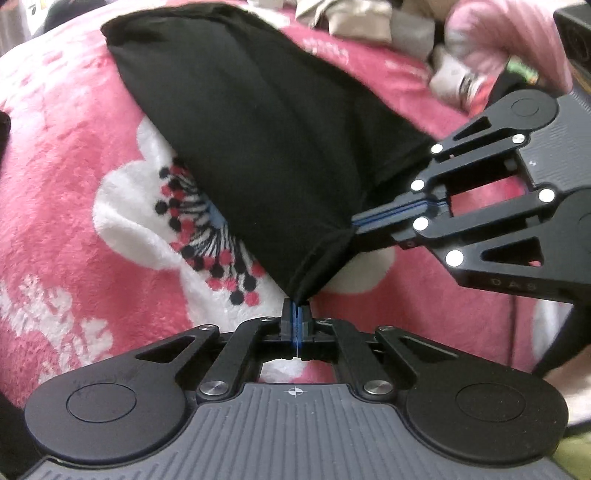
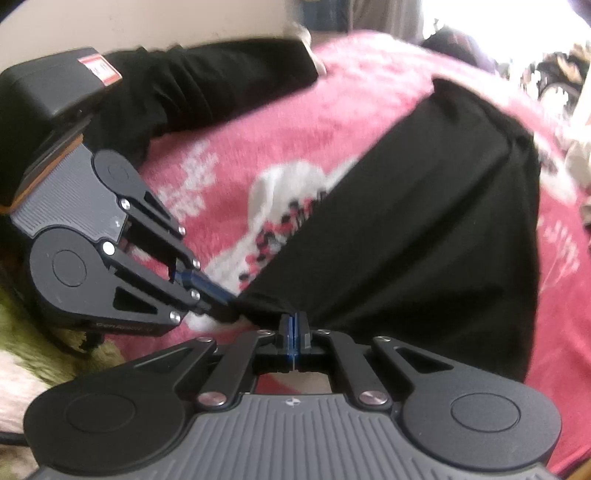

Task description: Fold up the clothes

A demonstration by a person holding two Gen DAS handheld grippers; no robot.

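A black garment [image 1: 251, 140] lies folded in a long shape on a pink flowered blanket [image 1: 55, 206]. My left gripper [image 1: 297, 306] is shut on its near corner, with the cloth pulled to a point between the pads. From the right, my right gripper [image 1: 354, 223] is shut on the same near edge, a short way along it. In the right wrist view the black garment [image 2: 424, 221] stretches away to the upper right. There my right gripper [image 2: 294, 318] pinches its near end, and my left gripper [image 2: 229, 308] grips the cloth just to the left.
A heap of loose pink, beige and grey clothes [image 1: 417, 33] lies at the blanket's far edge. A long black sleeve-like shape [image 2: 207, 88] lies across the blanket [image 2: 236, 140] at the upper left. Green fuzzy fabric [image 2: 22, 317] shows at the near left.
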